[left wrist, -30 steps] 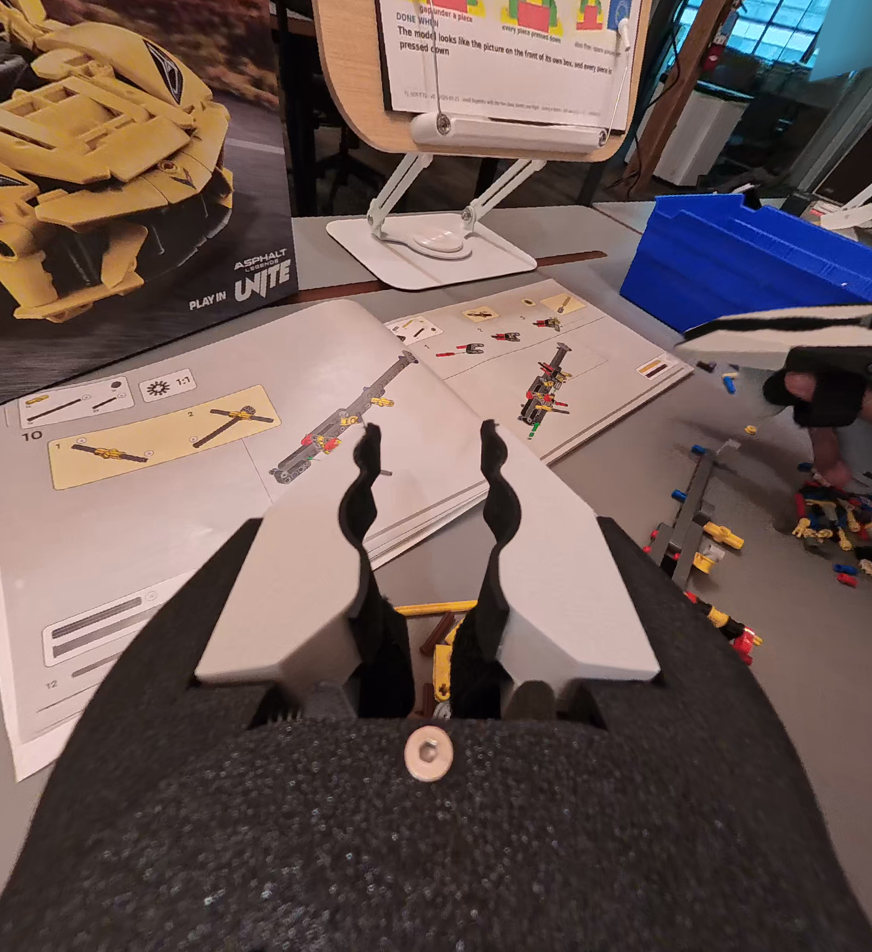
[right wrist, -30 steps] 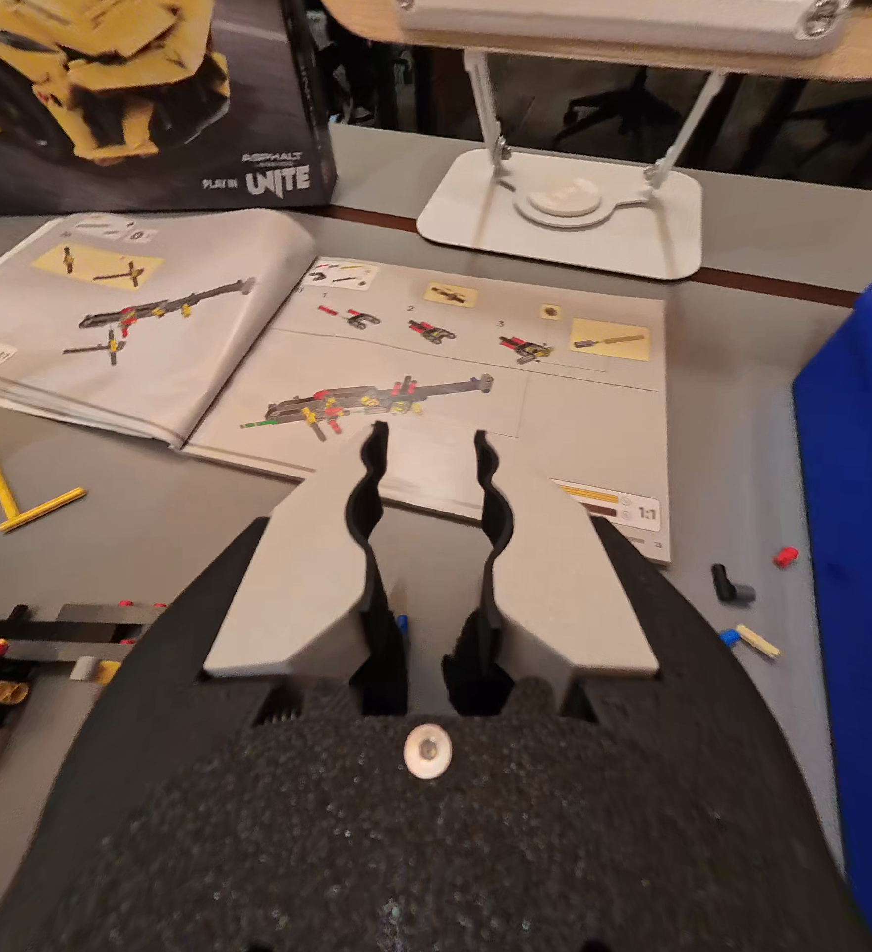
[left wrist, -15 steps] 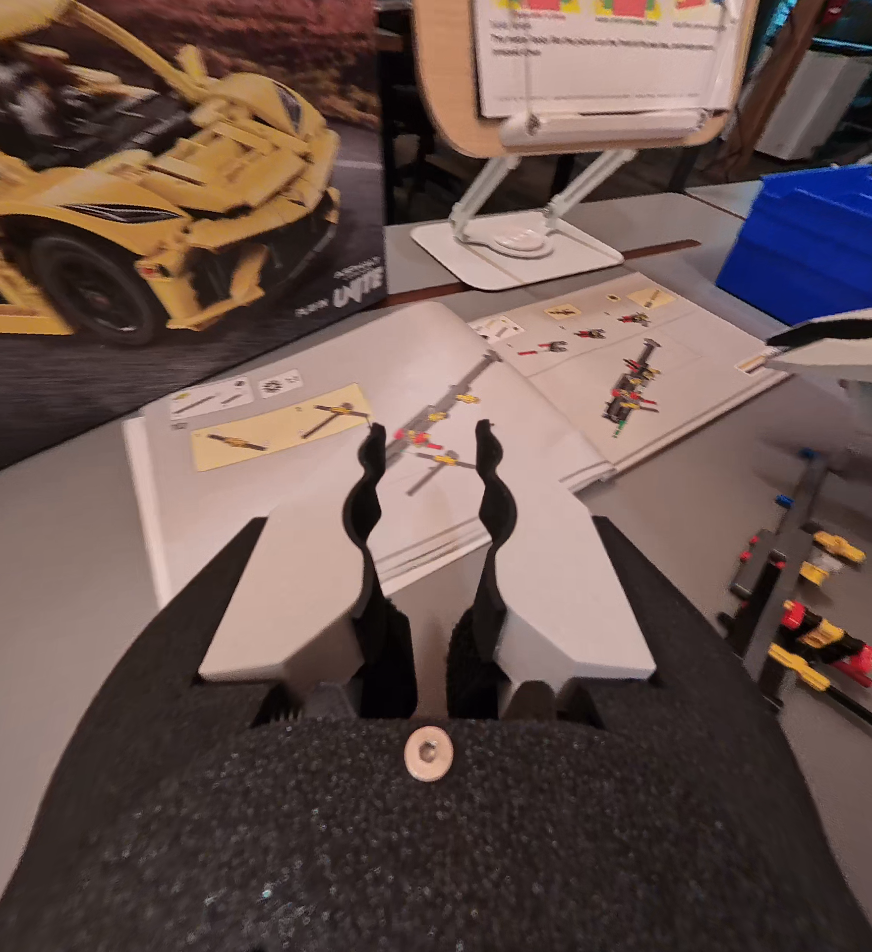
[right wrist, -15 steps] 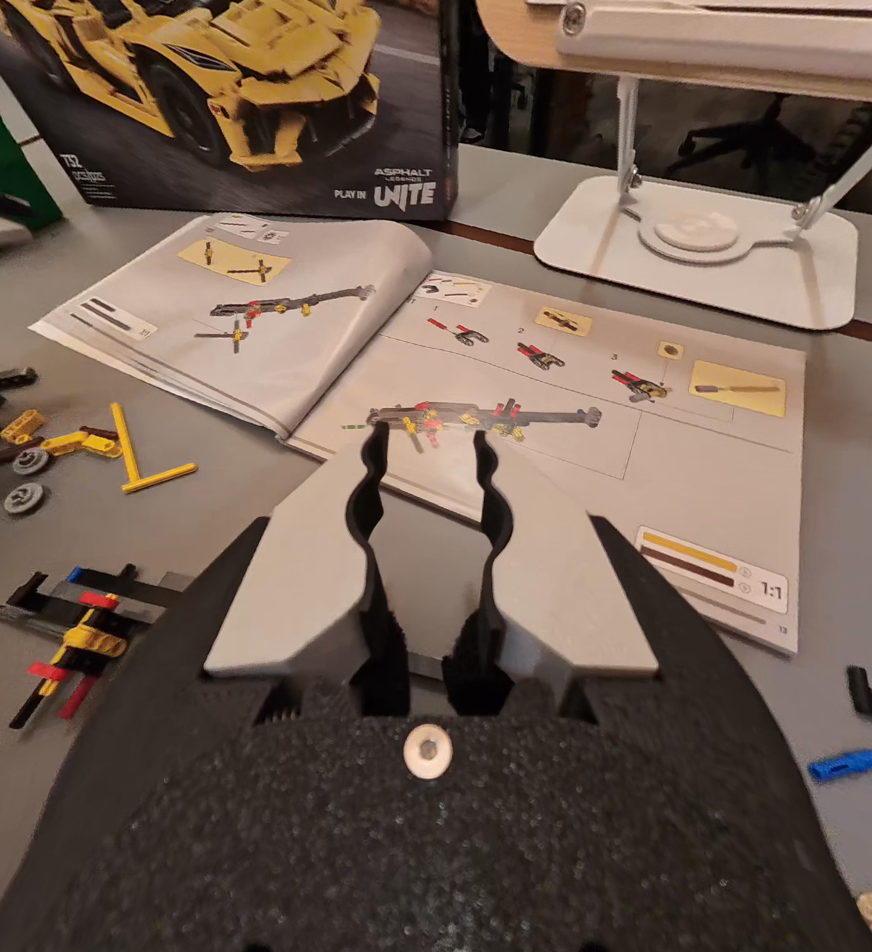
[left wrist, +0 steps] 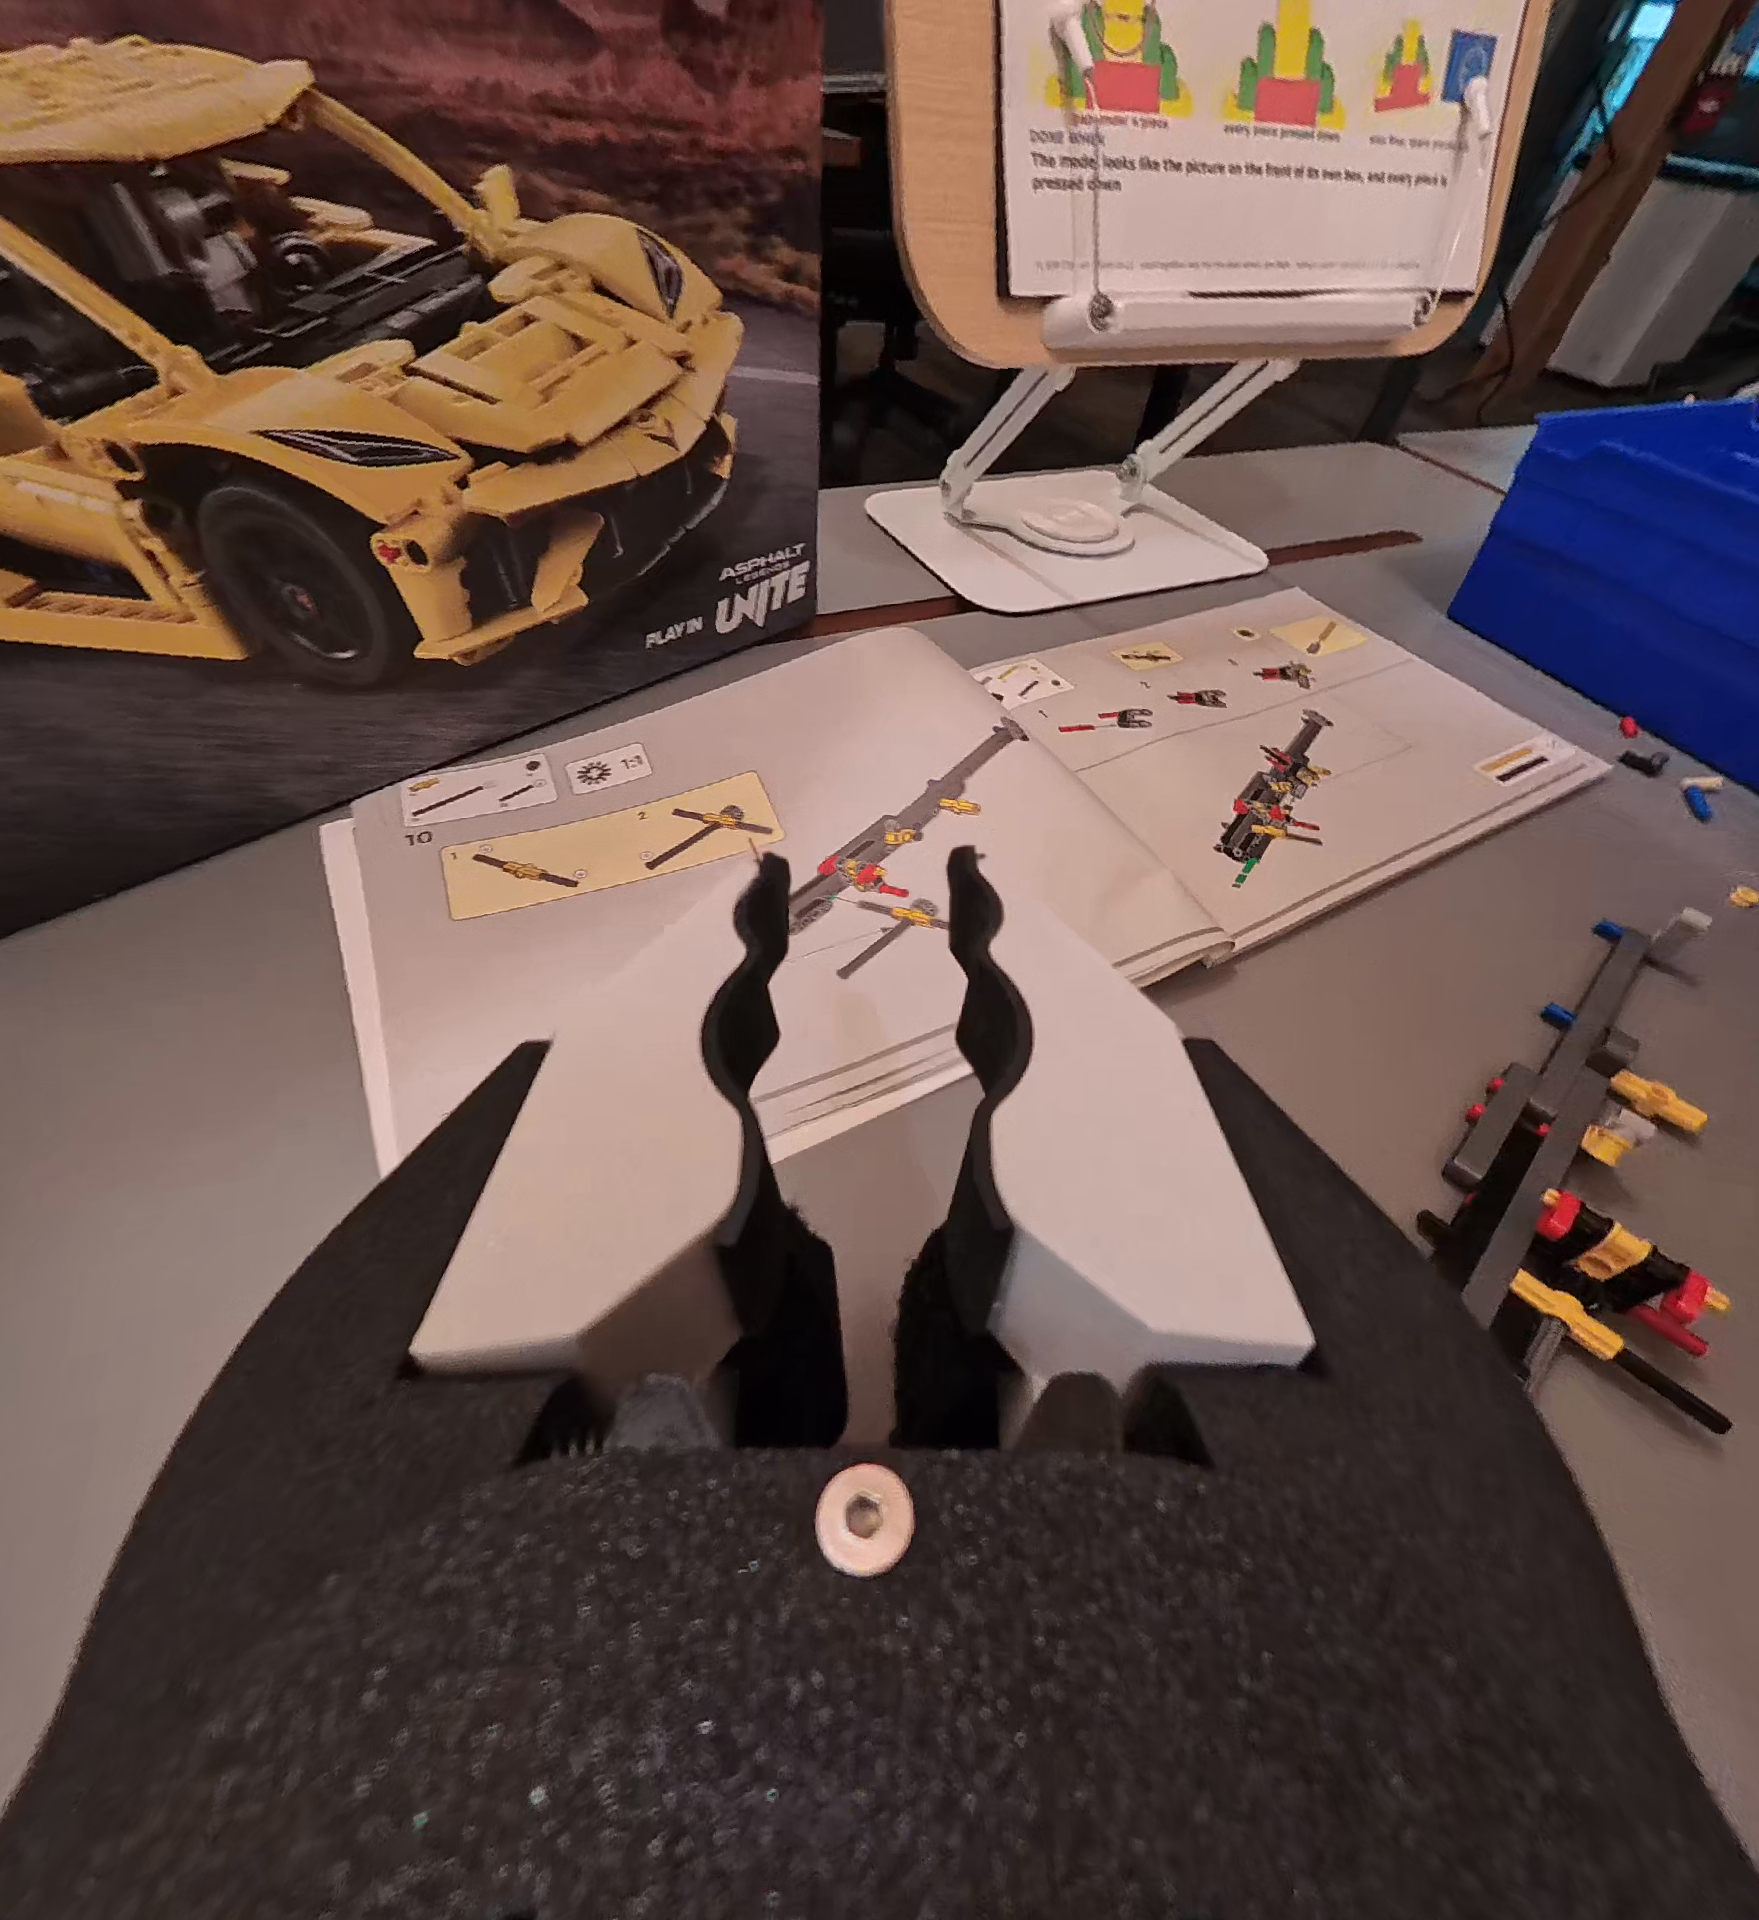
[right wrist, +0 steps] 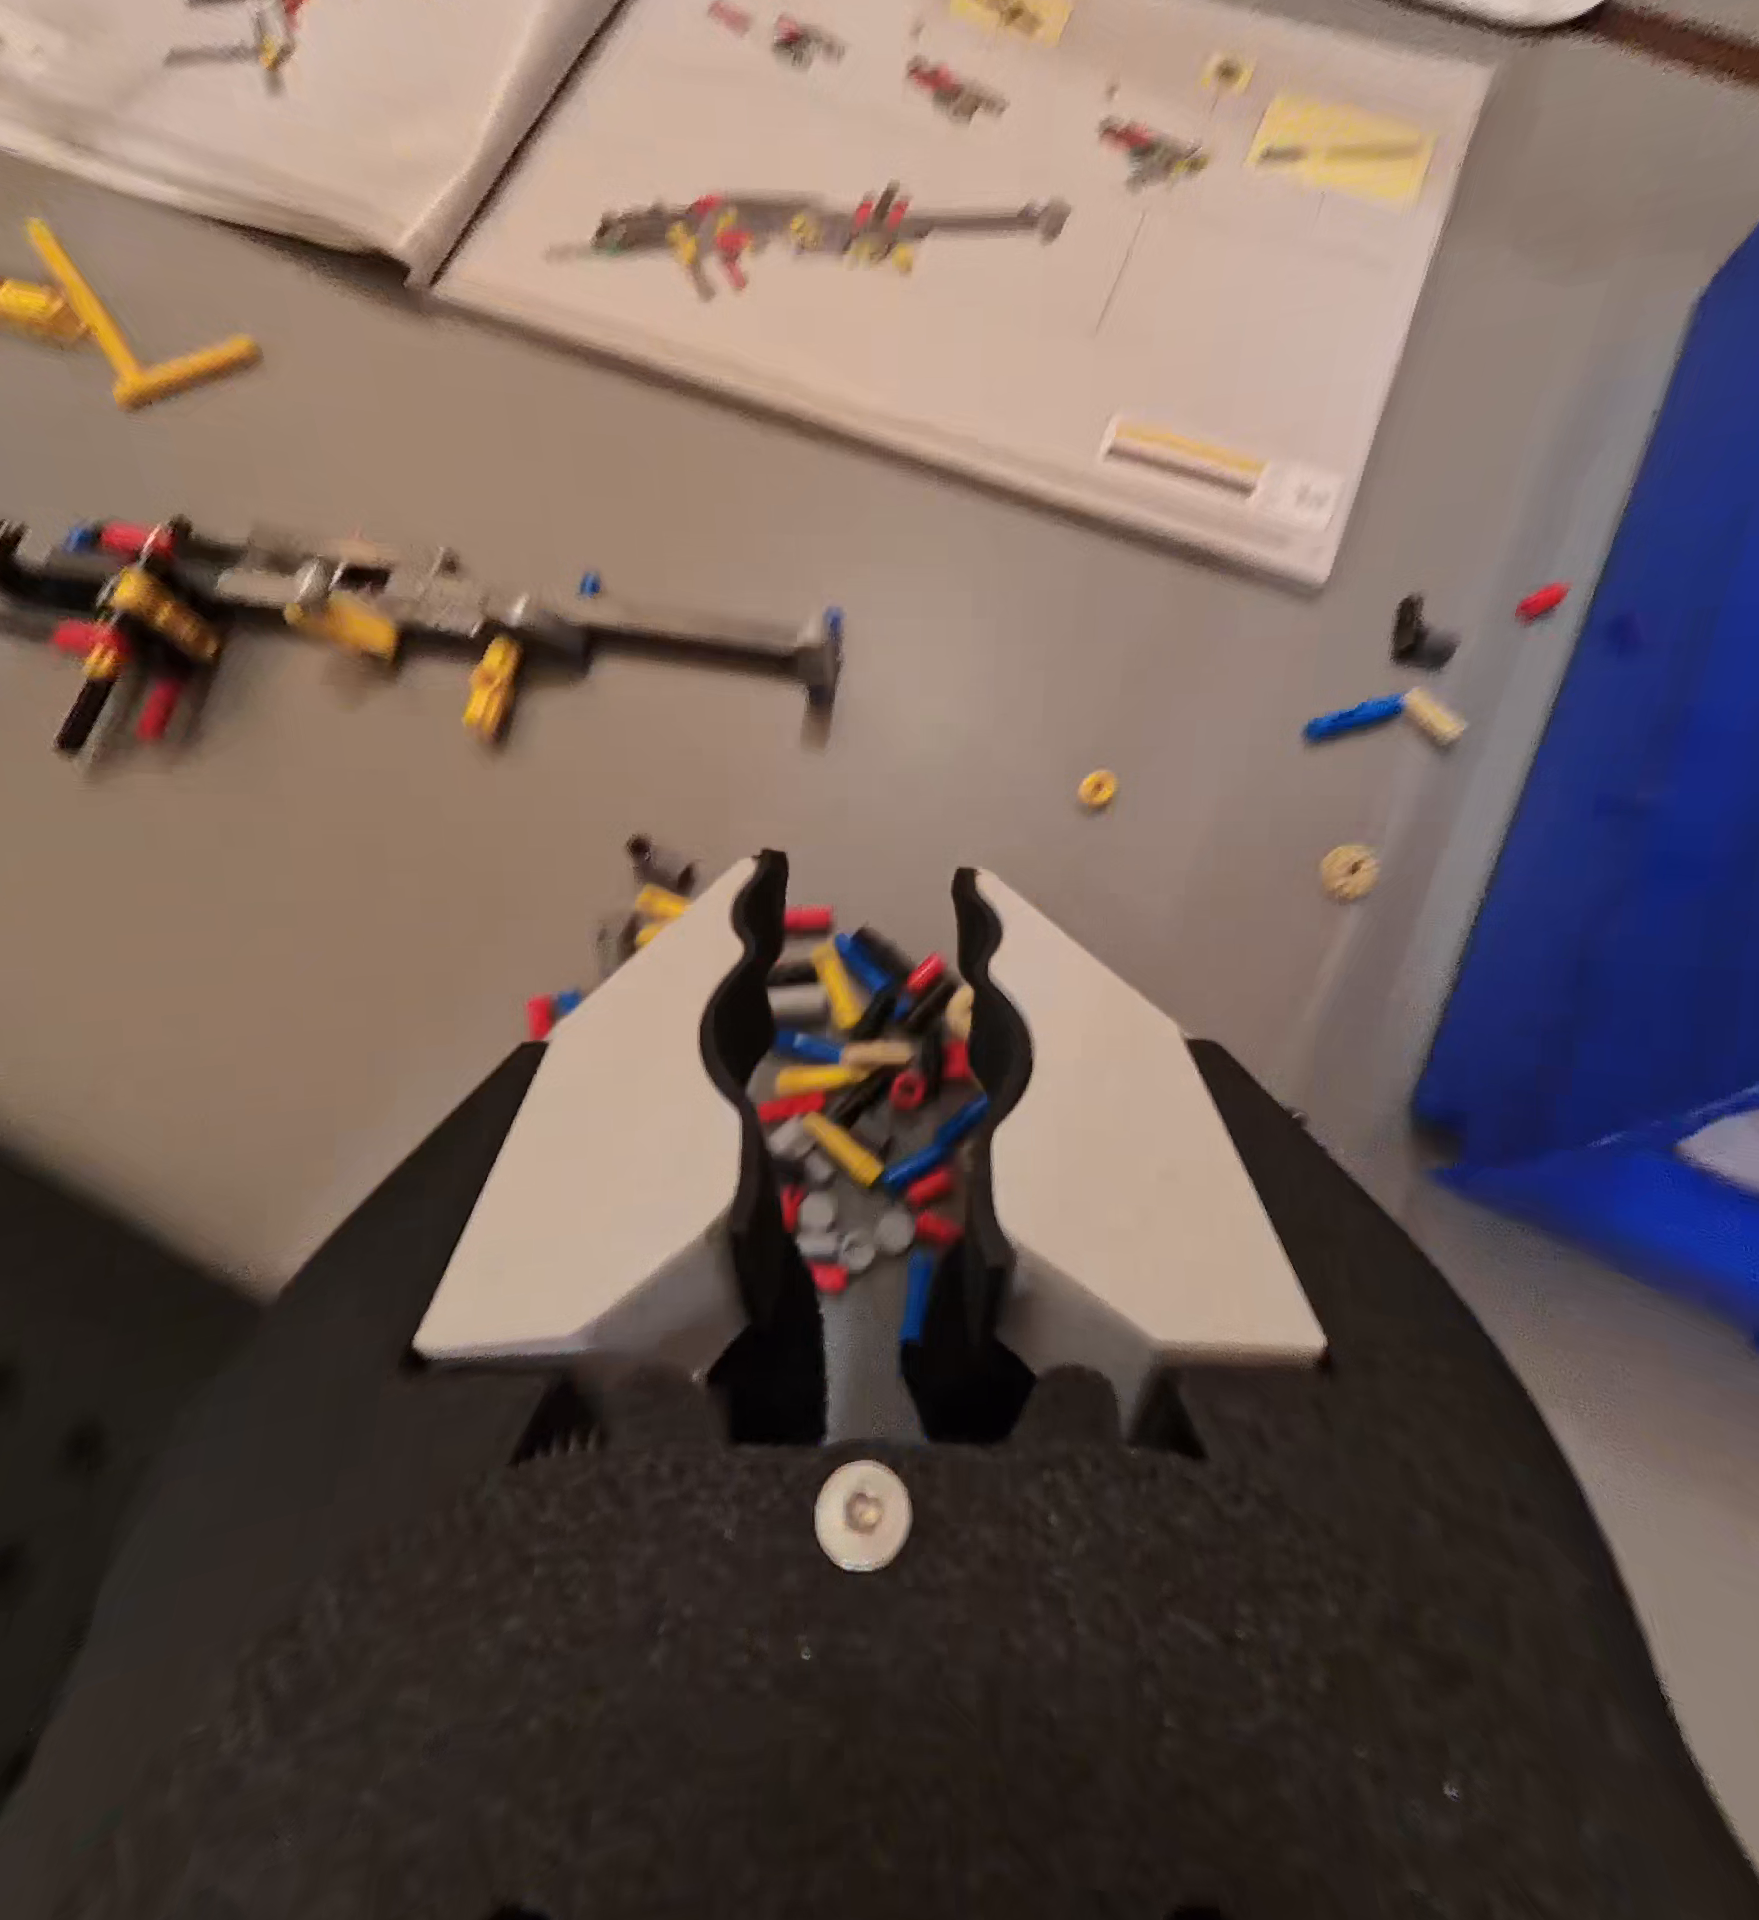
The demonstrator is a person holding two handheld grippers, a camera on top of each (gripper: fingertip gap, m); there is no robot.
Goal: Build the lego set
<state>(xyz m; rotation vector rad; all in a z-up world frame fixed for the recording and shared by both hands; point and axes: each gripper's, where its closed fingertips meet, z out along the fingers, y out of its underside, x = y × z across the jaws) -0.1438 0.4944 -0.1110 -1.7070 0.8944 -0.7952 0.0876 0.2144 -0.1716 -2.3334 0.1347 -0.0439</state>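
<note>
On the far left of the grey table [left wrist: 127,1195] stands the set's box [left wrist: 366,343], the open instruction booklet [left wrist: 854,831] before it, a blue bin [right wrist: 1685,623] at right. My left gripper [left wrist: 864,873] hangs over the booklet, fingers apart and empty. The half-built lego beam [right wrist: 387,613], dark grey with yellow and red pins, lies flat, long axis left to right. My right gripper [right wrist: 864,868], parted and empty, hovers above a heap of loose pins [right wrist: 859,1070]

Even, soft indoor light with faint shadows and no glare. The right wrist view is smeared by motion blur around its tool [right wrist: 862,868]. The left wrist view is sharper, with wide-angle bending at its edges.
</note>
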